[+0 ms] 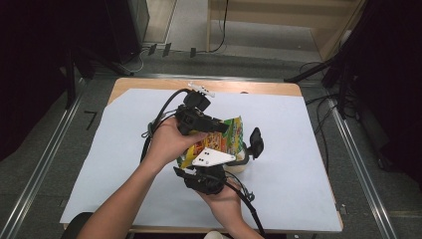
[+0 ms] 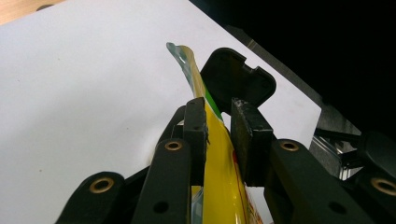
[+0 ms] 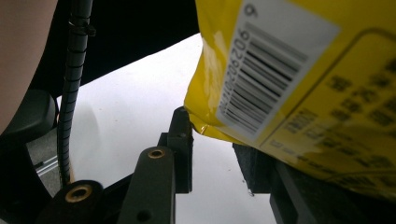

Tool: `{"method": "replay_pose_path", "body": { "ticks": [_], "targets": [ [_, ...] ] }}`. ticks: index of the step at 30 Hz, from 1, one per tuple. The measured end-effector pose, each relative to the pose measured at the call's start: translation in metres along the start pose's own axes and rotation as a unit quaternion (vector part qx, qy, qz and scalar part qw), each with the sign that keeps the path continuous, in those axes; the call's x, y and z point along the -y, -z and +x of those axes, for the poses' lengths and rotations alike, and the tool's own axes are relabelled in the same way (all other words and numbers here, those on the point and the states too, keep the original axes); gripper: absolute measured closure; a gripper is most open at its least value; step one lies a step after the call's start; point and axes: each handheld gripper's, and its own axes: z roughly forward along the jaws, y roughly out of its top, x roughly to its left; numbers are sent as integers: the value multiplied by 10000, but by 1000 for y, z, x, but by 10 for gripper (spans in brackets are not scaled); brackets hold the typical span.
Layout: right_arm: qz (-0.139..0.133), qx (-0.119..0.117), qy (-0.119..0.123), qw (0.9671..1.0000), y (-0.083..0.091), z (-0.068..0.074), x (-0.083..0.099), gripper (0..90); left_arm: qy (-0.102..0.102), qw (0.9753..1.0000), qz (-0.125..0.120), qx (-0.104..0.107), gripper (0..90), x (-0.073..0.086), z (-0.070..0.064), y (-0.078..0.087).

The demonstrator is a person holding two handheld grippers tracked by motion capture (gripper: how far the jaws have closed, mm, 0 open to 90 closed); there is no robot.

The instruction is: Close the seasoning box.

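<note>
High view: yellow snack bag (image 1: 230, 135) held above the white worktop (image 1: 298, 164), between both tongs. Left tongs (image 2: 218, 135) clamped on the bag's edge. Right tongs (image 3: 219, 154) parted, bag's barcode corner lying over one jaw.

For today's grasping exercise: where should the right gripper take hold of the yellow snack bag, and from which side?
Probably the flat lower corner of the snack bag beside the barcode, approached from below: it already hangs over the right gripper, whose jaws stand open, while the left gripper pinches the bag's thin edge.
</note>
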Motion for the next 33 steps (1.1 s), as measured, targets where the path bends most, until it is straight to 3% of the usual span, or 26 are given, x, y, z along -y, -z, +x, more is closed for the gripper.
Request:
{"method": "replay_pose_path", "body": {
  "ticks": [21,33],
  "targets": [
    [16,-1,0,10000,-1,0,1,710,20,10000,46,12,765,0,1,-2],
    [-65,-36,49,10000,2,2,-6,701,-42,9998,-193,6,757,-2,-7,7]
  ]
}}
